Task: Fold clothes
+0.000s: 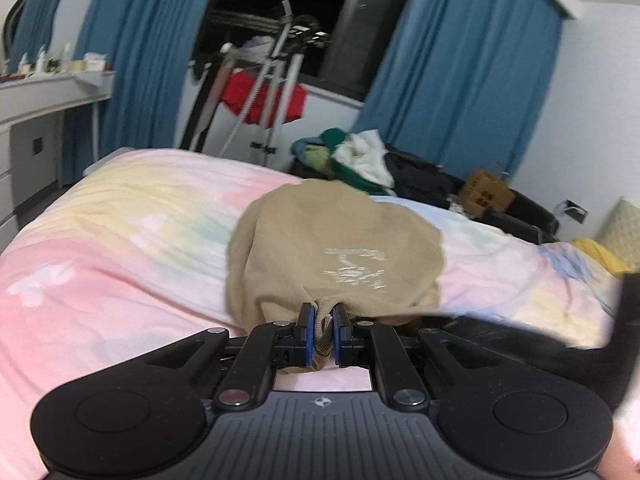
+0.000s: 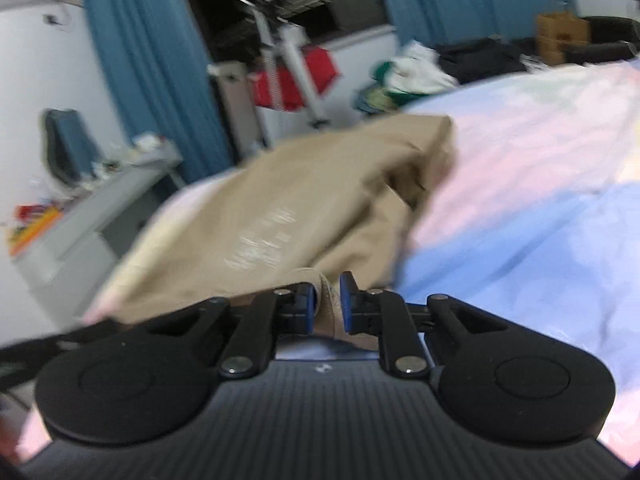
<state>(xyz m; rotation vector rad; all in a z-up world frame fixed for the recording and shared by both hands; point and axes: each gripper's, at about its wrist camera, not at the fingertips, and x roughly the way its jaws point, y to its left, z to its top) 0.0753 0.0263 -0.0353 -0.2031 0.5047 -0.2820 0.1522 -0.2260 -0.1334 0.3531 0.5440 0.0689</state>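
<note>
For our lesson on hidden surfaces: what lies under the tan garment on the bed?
The pastel bedspread shows all around the tan garment, so it seems to run beneath. Whatever else lies under the cloth is covered.

— What sort of place is this?
— A home bedroom: a bed (image 1: 120, 240) with pastel bedding, blue curtains (image 1: 136, 48) at a dark window, a dressing table (image 1: 44, 96) with bottles, a drying rack (image 1: 276, 80).
</note>
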